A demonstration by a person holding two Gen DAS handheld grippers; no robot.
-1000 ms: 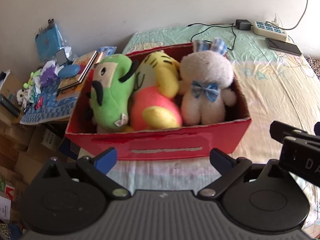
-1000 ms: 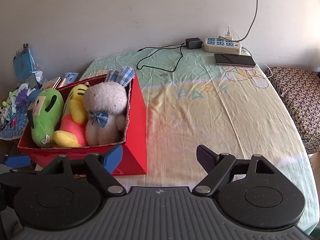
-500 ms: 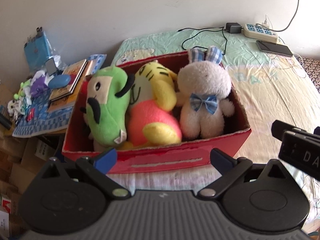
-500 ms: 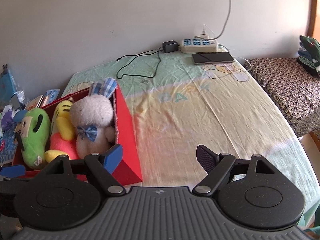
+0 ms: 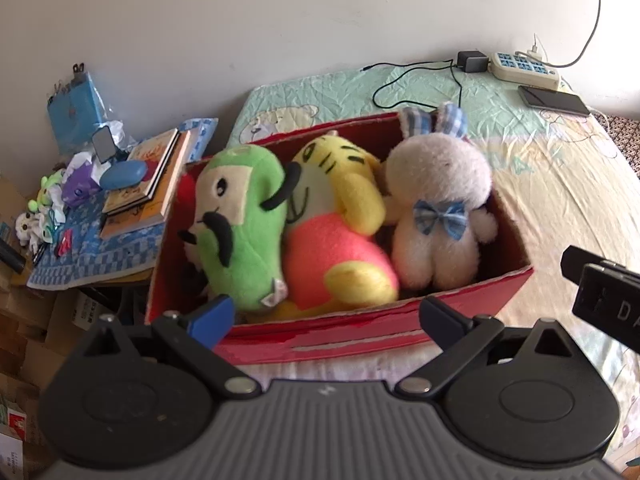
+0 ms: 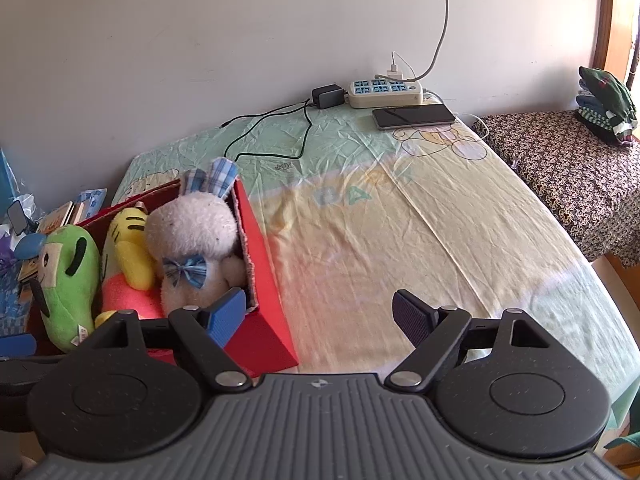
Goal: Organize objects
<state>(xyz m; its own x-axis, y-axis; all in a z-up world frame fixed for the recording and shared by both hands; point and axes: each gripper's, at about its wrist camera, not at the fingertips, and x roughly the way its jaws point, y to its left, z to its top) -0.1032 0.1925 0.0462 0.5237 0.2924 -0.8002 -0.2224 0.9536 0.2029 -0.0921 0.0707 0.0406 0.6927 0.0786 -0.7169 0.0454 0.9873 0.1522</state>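
Pastel cartoon-print bedsheet (image 6: 400, 240) supports the red cardboard box (image 5: 360, 332), which holds three plush toys packed side by side. Left gripper (image 5: 326, 316) and right gripper (image 6: 320, 312) both spread wide, empty. Approach the box's walls squarely; avoid snagging the plush.

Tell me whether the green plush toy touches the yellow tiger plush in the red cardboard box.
Touching. The left wrist view shows the green plush toy pressed against the yellow tiger plush, its black ear overlapping the tiger's face, with no gap between them.
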